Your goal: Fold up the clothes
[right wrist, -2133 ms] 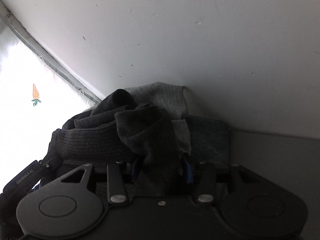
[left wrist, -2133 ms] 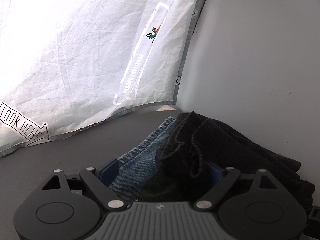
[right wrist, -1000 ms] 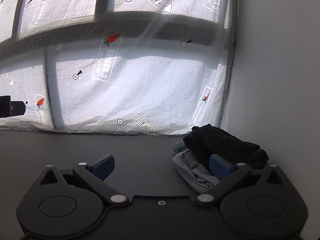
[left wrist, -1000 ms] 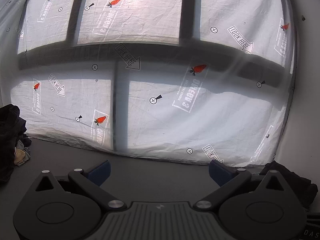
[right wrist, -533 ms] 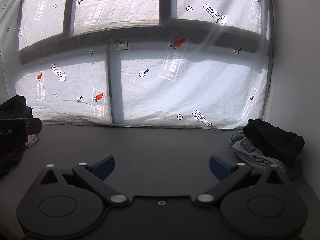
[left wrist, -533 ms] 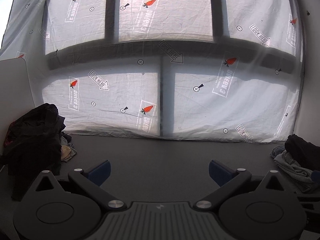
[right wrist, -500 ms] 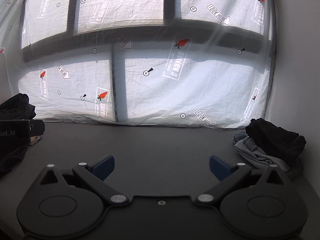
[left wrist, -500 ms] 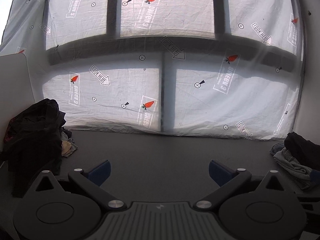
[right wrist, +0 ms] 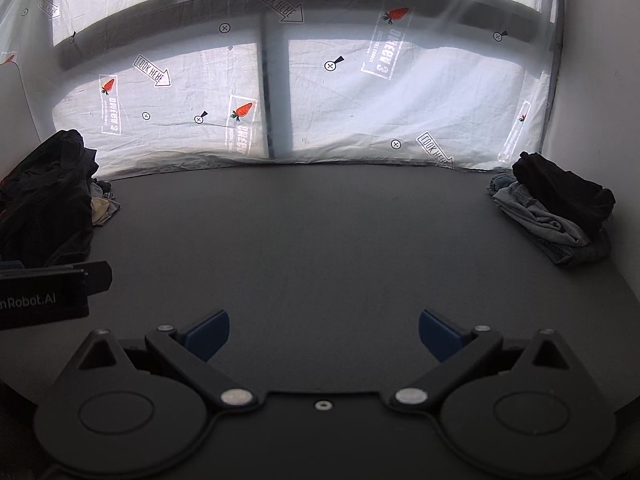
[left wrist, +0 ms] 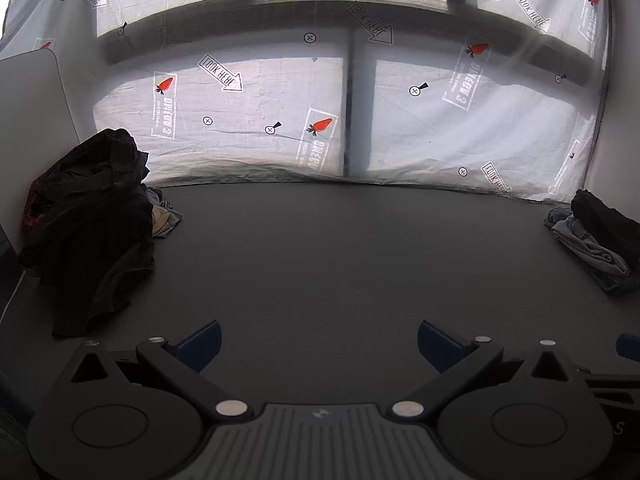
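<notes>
A heap of unfolded dark clothes (left wrist: 92,224) lies at the far left of the dark table (left wrist: 320,248); it also shows in the right wrist view (right wrist: 48,200). A stack of folded clothes (left wrist: 596,236), black on top of grey and denim, sits at the far right, and shows in the right wrist view (right wrist: 556,208) too. My left gripper (left wrist: 318,344) is open and empty above the table's near middle. My right gripper (right wrist: 324,334) is open and empty beside it. The left gripper's body (right wrist: 44,296) shows at the left edge of the right wrist view.
A white printed sheet (left wrist: 320,112) with carrot and arrow marks hangs over the window behind the table. White walls (right wrist: 600,100) close both sides. The table's bare surface (right wrist: 304,232) stretches between the two piles.
Both grippers let go of the folded clothes at the right, opened, and drew back to the table's near middle. Both views now take in the whole table.
</notes>
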The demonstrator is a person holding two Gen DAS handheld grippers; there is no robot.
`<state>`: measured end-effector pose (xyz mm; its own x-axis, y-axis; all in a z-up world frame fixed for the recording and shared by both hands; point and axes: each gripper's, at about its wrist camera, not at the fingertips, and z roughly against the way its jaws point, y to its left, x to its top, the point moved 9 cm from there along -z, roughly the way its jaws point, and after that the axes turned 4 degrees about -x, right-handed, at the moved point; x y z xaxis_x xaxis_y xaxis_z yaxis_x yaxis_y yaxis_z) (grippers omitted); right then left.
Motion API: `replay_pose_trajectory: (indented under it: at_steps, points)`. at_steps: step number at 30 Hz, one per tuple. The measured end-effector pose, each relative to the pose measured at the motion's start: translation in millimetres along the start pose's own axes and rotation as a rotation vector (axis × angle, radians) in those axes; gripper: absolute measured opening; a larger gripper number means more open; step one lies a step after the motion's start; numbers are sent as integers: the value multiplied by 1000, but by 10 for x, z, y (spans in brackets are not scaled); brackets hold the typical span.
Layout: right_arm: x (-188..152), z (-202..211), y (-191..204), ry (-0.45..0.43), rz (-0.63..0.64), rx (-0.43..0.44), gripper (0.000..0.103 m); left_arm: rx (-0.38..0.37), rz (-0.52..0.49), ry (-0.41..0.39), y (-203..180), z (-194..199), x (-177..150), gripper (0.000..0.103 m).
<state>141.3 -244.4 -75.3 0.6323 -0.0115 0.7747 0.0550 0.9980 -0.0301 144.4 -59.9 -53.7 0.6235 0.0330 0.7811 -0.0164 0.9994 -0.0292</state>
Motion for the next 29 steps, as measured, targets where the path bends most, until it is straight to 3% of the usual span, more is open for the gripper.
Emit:
replay_pose_trajectory:
  at_steps: [5, 11, 29]
  points:
    - [-263, 75, 196, 42, -14, -4, 102, -1, -42, 49, 224, 25, -210, 103]
    - [-264, 198, 280, 15, -15, -27, 102, -25, -49, 69, 337, 74, -292, 103]
    - [-128, 247, 393, -40, 33, -13, 102, -16, -14, 24, 478, 120, -204, 103]
